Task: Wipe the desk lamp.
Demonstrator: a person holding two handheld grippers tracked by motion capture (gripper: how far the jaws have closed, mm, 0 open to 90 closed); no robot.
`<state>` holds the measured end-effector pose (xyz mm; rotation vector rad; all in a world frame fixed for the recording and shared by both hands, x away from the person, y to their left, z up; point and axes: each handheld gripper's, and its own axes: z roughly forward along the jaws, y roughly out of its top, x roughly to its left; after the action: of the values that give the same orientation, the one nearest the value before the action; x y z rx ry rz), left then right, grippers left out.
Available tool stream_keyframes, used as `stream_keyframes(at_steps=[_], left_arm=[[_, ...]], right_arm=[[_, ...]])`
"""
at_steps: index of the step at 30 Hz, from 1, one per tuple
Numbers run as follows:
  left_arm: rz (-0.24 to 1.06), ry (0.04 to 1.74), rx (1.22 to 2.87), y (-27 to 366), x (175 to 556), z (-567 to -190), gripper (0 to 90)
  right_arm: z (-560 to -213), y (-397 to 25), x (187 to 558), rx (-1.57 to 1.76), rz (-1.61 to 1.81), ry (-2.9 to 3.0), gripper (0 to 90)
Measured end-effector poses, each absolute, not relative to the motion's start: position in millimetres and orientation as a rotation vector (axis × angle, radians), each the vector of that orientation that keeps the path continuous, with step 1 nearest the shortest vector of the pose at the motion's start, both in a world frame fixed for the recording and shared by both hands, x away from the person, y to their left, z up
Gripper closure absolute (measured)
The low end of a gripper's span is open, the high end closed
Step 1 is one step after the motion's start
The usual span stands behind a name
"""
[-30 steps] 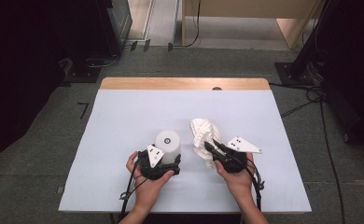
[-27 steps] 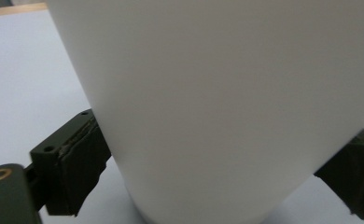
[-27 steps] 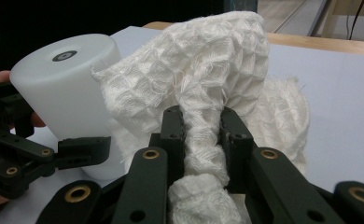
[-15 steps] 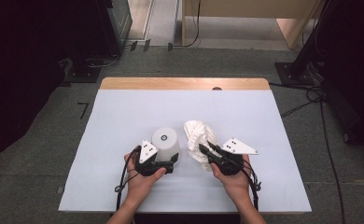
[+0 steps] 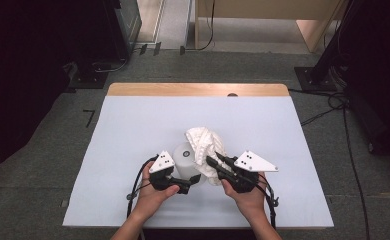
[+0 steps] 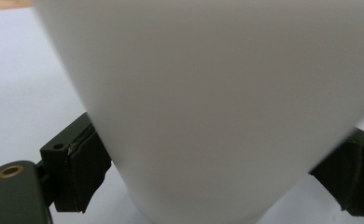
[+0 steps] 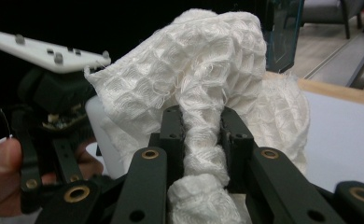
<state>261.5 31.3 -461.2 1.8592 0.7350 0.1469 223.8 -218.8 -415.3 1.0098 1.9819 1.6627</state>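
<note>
A white cup (image 5: 184, 156) stands near the table's front middle. My left gripper (image 5: 192, 179) is shut on it from the front left. In the left gripper view the cup (image 6: 217, 93) looms close, and the two pads (image 6: 84, 172) press its sides. A white waffle-weave cloth (image 5: 206, 146) is bunched against the cup's right side and drapes over its rim. My right gripper (image 5: 213, 162) is shut on a twisted fold of it. In the right gripper view the cloth (image 7: 203, 84) rises between the jaws of that gripper (image 7: 201, 133), with the cup (image 7: 98, 126) and the left gripper (image 7: 54, 93) behind it.
The white table top (image 5: 133, 125) has a wooden strip (image 5: 198, 90) along its far edge. Grey floor surrounds it, with cables (image 5: 328, 105) at the right and dark furniture (image 5: 48, 40) at the far left. Both hands rest near the front edge.
My right gripper has carried the cloth left, from beside the cup to up against it and over its rim. The left gripper has stayed shut on the cup with little movement.
</note>
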Motion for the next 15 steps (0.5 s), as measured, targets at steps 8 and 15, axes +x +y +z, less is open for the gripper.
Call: stream_keyframes(at_steps=[8, 15], left_arm=[[0.15, 0.758, 1.806, 43.7, 265.0, -454.6, 8.1], [0.14, 0.791, 1.743, 56.6, 269.5, -449.6, 8.1]], right_arm=[[-433.4, -214.8, 232.2, 1.076, 1.6, 2.047, 74.6], [-454.2, -208.2, 238.6, 1.133, 1.537, 2.131, 74.5]])
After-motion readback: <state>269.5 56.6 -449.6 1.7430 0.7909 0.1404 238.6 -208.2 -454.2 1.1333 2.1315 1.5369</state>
